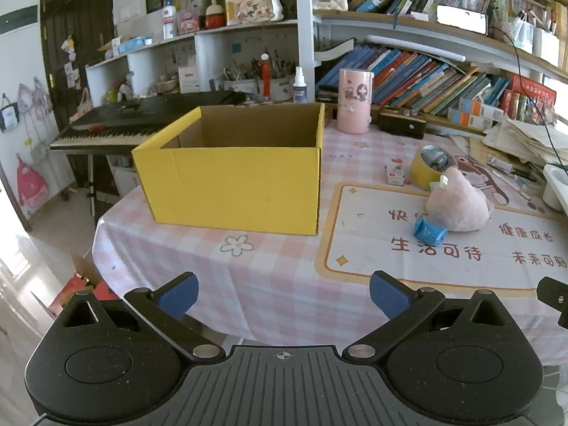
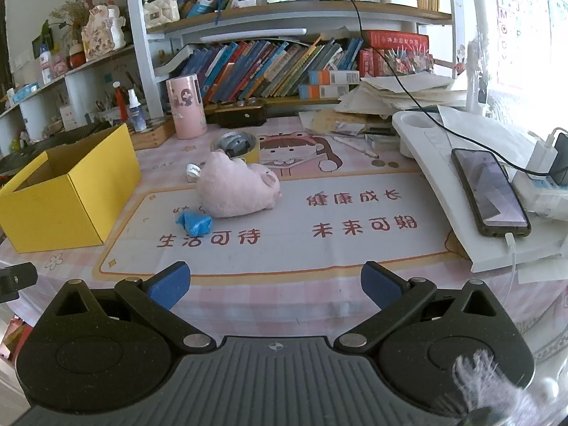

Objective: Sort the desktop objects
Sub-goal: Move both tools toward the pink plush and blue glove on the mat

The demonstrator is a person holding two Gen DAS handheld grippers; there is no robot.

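A: How do the tongs stand?

B: Left gripper (image 1: 284,293) and right gripper (image 2: 275,284) both gape wide above the near table edge, nothing between their blue pads.

A: And the things to sort?

B: The pink plush pig (image 2: 236,191) lies on the printed mat (image 2: 355,248), a crumpled blue wrapper (image 2: 194,222) touching its front, a yellow tape roll (image 2: 236,145) just behind. The yellow cardboard box (image 1: 234,177) stands open, left of them.

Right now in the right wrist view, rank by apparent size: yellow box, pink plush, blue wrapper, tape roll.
1. yellow box
2. pink plush
3. tape roll, though it sits farther back, so nearness may shrink it
4. blue wrapper
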